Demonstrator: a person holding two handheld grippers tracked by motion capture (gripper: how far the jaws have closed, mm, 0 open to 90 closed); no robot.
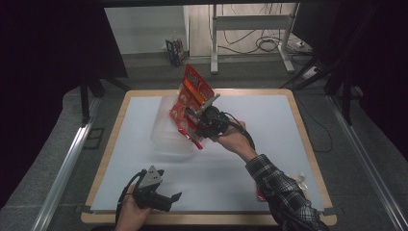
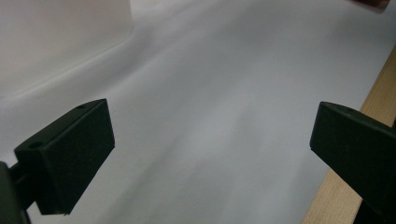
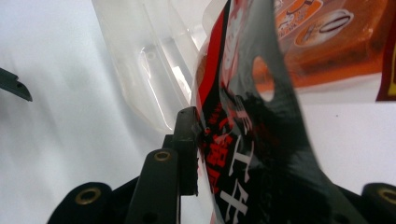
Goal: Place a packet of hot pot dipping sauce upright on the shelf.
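Note:
My right gripper (image 1: 192, 126) is shut on a red and orange snack bag (image 1: 190, 98), held up over a clear plastic container (image 1: 166, 127) on the white table mat. In the right gripper view the bag (image 3: 252, 135) is pinched between the jaws, its printed face bending to the right, and the clear container (image 3: 149, 65) lies just beyond. My left gripper (image 1: 163, 198) rests low near the table's front edge at the left, open. The left gripper view has its jaws wide apart over bare white mat with nothing between them.
The wooden table edge (image 2: 373, 98) runs at the right of the left gripper view. A small clear packet (image 1: 300, 180) and a red item (image 1: 260, 193) lie by the right sleeve. A desk frame with cables (image 1: 250, 33) stands on the floor beyond the table.

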